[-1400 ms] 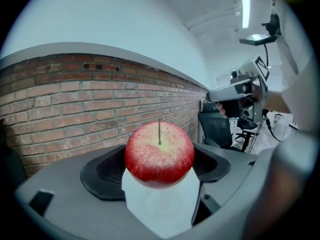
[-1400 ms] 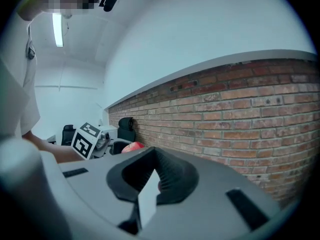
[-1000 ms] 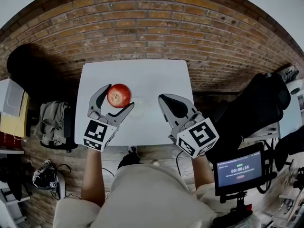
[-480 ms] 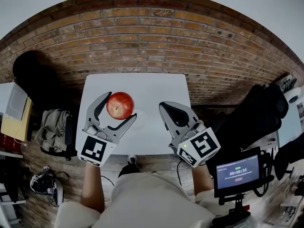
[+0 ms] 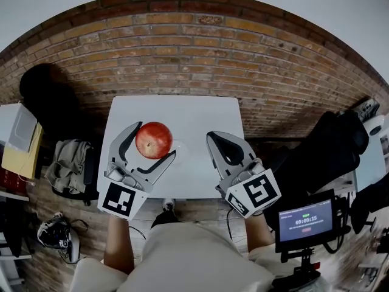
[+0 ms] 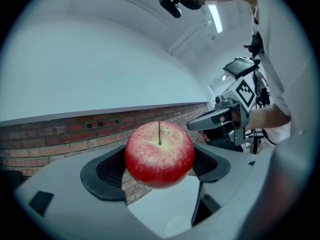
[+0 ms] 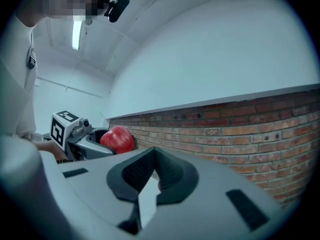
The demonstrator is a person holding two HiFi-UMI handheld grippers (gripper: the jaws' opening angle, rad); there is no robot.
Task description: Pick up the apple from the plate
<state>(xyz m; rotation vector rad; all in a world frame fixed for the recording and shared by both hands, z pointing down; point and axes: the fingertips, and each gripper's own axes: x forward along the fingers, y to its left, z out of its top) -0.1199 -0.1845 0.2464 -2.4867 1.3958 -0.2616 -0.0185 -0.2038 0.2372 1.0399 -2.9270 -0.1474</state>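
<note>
A red apple [image 5: 153, 139] with a short stem is clamped between the two dark pads of my left gripper [image 5: 155, 140], which holds it in the air above the white table [image 5: 200, 111]. The left gripper view shows the apple [image 6: 159, 154] filling the gap between the jaws, with the table far below. A faint clear plate [image 5: 179, 146] lies on the table just right of the apple. My right gripper [image 5: 211, 137] hovers over the table's right part, shut with nothing in it. The right gripper view shows its own pads [image 7: 167, 176] touching and the apple [image 7: 117, 139] off to the left.
A brick floor [image 5: 200, 47] surrounds the small table. A dark bag [image 5: 328, 145] sits to the right, a monitor on a stand [image 5: 306, 219] at lower right, and clothes on a chair [image 5: 70, 166] to the left.
The left gripper has lifted the apple a little higher toward the head camera. The right gripper has stayed shut in nearly the same place.
</note>
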